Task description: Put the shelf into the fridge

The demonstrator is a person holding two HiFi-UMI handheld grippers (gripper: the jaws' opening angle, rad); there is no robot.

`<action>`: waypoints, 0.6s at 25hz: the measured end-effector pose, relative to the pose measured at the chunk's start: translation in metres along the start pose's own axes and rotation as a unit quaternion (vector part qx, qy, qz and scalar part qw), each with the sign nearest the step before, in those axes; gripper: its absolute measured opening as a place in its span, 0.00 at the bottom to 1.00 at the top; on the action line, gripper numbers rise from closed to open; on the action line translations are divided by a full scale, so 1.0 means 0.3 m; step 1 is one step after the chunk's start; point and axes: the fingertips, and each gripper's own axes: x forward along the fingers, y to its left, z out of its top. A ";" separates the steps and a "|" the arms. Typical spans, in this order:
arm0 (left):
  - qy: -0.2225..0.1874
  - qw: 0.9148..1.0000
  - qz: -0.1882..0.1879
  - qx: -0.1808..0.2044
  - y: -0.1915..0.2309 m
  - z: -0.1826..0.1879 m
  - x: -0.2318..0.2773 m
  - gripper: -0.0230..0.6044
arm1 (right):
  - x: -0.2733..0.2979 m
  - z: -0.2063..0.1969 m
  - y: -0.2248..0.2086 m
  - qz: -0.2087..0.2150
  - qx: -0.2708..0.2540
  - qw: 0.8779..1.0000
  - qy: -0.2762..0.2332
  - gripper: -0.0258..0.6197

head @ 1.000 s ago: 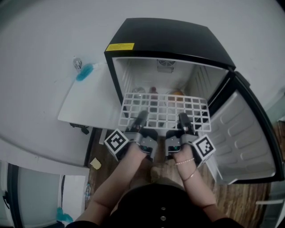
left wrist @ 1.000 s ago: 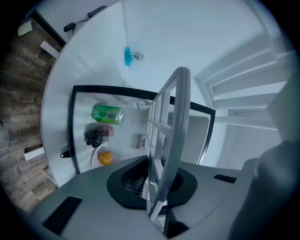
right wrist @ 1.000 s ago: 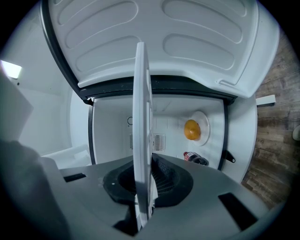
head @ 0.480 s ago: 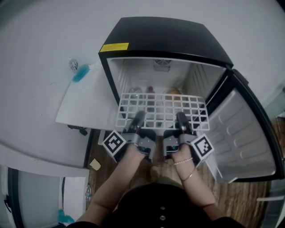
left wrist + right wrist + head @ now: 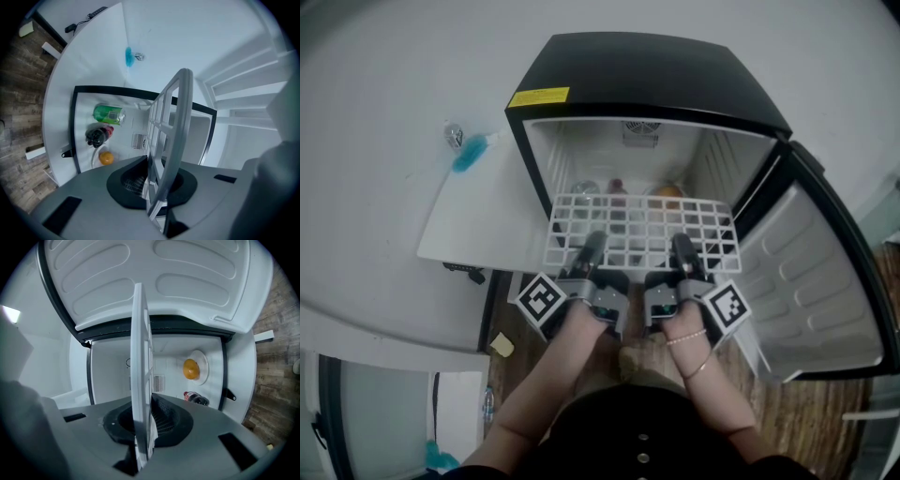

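A white wire shelf (image 5: 642, 231) is held level in the mouth of a small black fridge (image 5: 649, 77), its far edge just inside the opening. My left gripper (image 5: 592, 253) is shut on the shelf's near edge at the left, and my right gripper (image 5: 685, 253) is shut on it at the right. In the left gripper view the shelf (image 5: 169, 140) stands edge-on between the pads. The right gripper view shows the shelf (image 5: 140, 394) the same way. Inside the fridge lie a green can (image 5: 108, 114), a dark bottle (image 5: 97, 136) and an orange (image 5: 191, 369) on a white plate.
The fridge door (image 5: 814, 291) hangs open to the right. A white board (image 5: 487, 214) leans against the fridge's left side, with a blue object (image 5: 469, 153) above it. The floor (image 5: 811, 417) is wood. A person's forearms reach up from the bottom of the head view.
The shelf and both grippers have edged slightly up and left in the head view, toward the fridge opening. Both grips are unchanged.
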 end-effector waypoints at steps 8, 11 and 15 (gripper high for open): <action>-0.004 1.000 0.001 0.004 0.006 0.003 0.018 0.09 | 0.025 0.010 -0.001 -0.002 0.002 1.000 -0.003 0.09; -0.005 1.000 0.002 0.007 0.007 0.010 0.030 0.09 | 0.034 0.009 -0.001 -0.003 0.000 1.000 -0.003 0.09; -0.004 1.000 0.002 0.010 0.012 0.017 0.047 0.09 | 0.052 0.014 -0.005 -0.004 -0.004 1.000 -0.004 0.09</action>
